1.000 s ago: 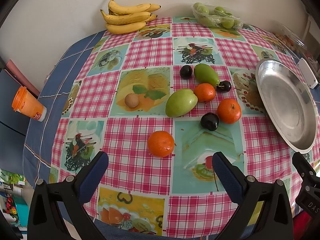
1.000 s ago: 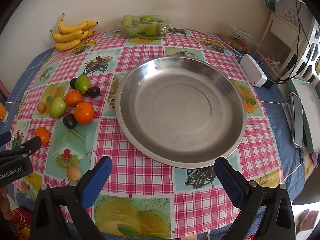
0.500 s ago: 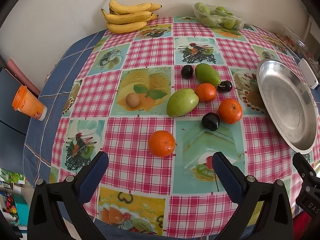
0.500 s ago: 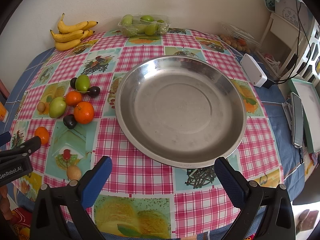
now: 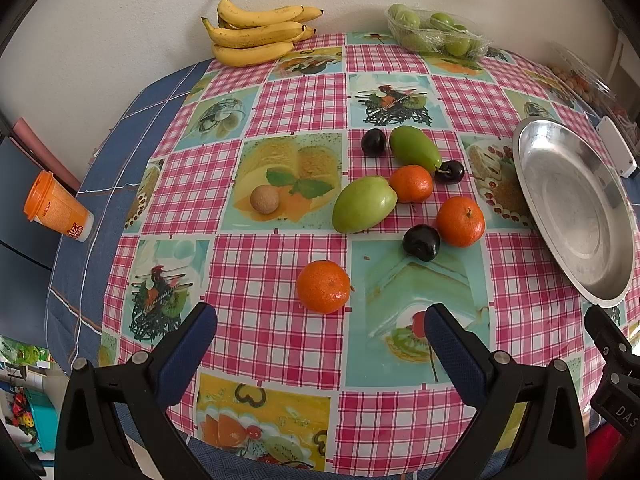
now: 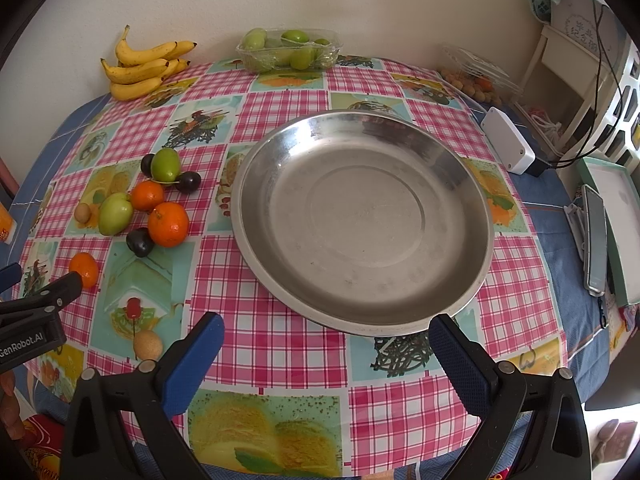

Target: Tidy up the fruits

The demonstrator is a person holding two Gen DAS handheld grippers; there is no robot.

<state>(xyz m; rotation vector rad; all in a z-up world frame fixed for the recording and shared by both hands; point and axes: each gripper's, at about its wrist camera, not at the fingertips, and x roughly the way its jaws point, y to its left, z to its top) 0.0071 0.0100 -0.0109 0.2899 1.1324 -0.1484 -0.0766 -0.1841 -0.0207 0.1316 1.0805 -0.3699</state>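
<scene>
Left tool [image 5: 320,332]: fingers spread wide, nothing between them, held above the near edge of the table [image 5: 280,100]. The nearest orange [image 5: 323,287] lies alone on the checked cloth just ahead of this tool's gap. Beyond it sits a loose cluster: a large green fruit [image 5: 364,204] touching a second orange [image 5: 411,184], a third orange [image 5: 460,221] with a dark plum [image 5: 421,242] against it, a longer green fruit [image 5: 414,149] flanked by two more dark plums. A small tan round fruit [image 5: 264,199] rests apart, left of the cluster.

Right tool [image 6: 324,344]: fingers likewise spread wide and empty, aimed at the steel plate [image 6: 460,184], which holds no fruit. The plate stands right of the cluster. Another tan fruit [image 6: 147,344] lies near the table's front edge.

Bananas [image 5: 256,32] and a wrapped tray of green fruit [image 5: 436,34] sit at the far edge by the wall
</scene>
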